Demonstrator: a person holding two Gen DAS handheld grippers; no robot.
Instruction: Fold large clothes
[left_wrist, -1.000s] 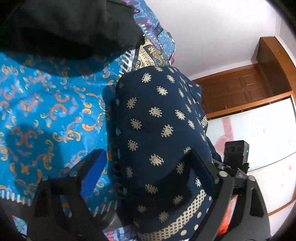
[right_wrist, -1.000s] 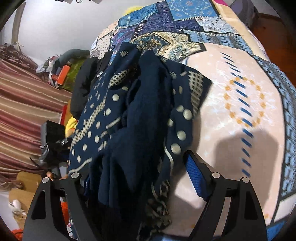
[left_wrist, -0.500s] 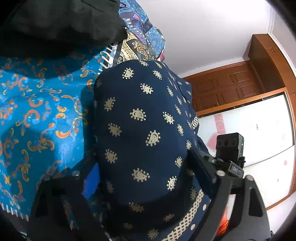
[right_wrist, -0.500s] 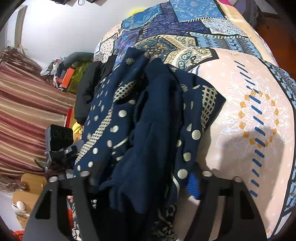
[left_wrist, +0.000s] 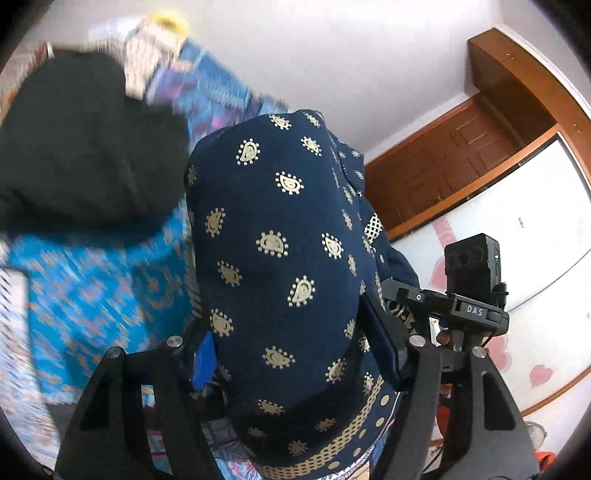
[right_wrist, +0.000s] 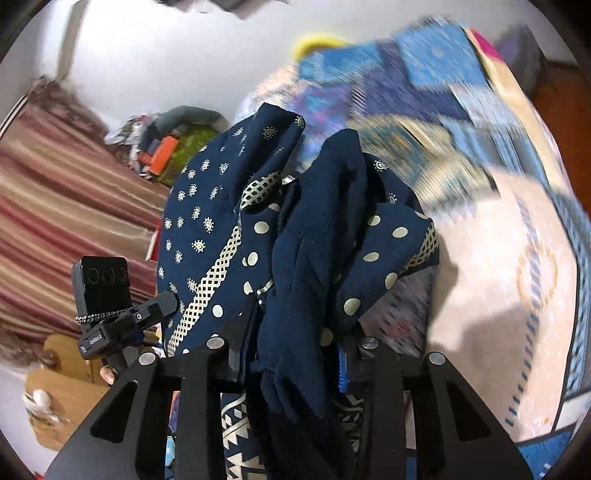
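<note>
Two grippers have hold of one navy garment (left_wrist: 280, 258), lifted off the bed.

From the left wrist, the left gripper (left_wrist: 295, 354) has its jaws, which have just been closing, pressed against either side of a thick bundle of the cloth, so it grips the garment. The fabric fills the gap between the blue-padded fingers (left_wrist: 205, 360) and bulges up over them, navy with gold paisley motifs and a gold lattice band along its lower edge. To the left lies a black garment (left_wrist: 85, 147) on the blue and orange bedspread (left_wrist: 92, 314), both blurred. At right the other gripper's camera block (left_wrist: 472, 266) sits close beside the cloth, with a brown wooden door (left_wrist: 454, 158) and a white panel behind.

From the right wrist, the right gripper (right_wrist: 291, 354) has also just been closing, and its jaws pinch a bunched fold of the same garment (right_wrist: 314, 258), here showing plain navy, cream dots and a lattice stripe. The cloth hangs up and away from the patchwork bedcover (right_wrist: 498, 258). The left gripper's camera unit (right_wrist: 103, 284) is at left, before striped reddish curtains (right_wrist: 55, 192).
</note>
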